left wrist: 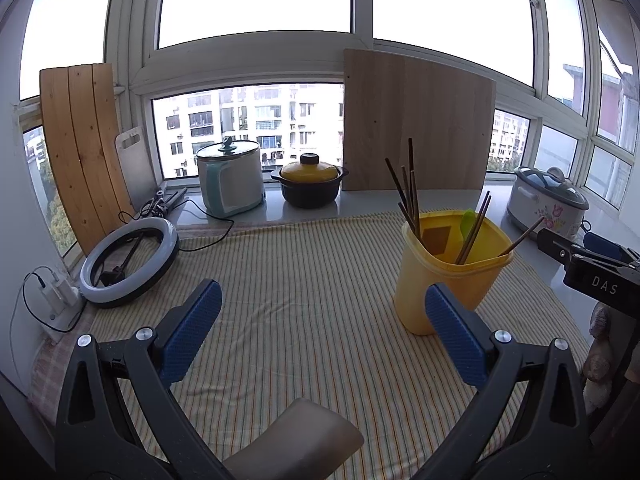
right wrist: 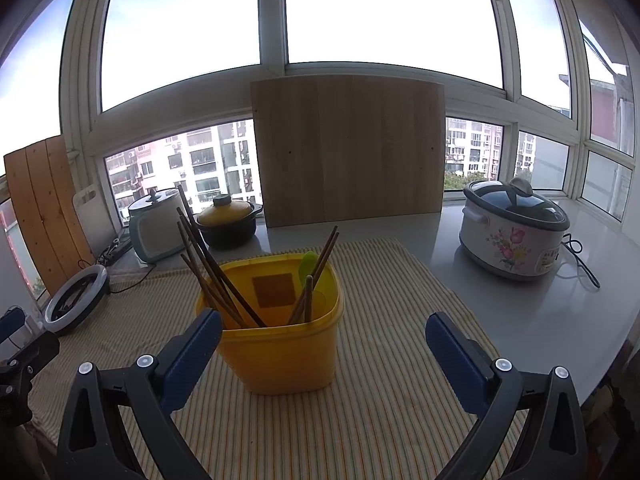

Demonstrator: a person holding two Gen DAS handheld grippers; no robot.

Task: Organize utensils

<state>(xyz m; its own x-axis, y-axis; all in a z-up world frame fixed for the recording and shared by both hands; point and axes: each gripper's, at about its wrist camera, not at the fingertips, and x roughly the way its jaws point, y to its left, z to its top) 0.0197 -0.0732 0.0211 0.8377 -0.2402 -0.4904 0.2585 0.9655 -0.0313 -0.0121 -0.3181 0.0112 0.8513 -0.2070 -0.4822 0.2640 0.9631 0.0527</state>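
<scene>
- One yellow holder [right wrist: 280,340] stands upright on the striped cloth [right wrist: 360,420].
- It holds about eight chopsticks [right wrist: 216,280], leaning tips-up, plus one green spoon [right wrist: 308,264].
- Your left gripper [left wrist: 324,312] and right gripper [right wrist: 324,336] both gape wide, empty, flanking the holder.

One yellow utensil holder [right wrist: 280,344] stands just ahead of the right gripper, holding about eight dark chopsticks [right wrist: 208,264] and one green spatula [right wrist: 308,265]. Farther ahead are three lidded cookers: one white-and-teal [right wrist: 156,226], one yellow-lidded black pot [right wrist: 226,222], one floral [right wrist: 514,230]. Two wooden boards, one ring light [right wrist: 76,298].
</scene>
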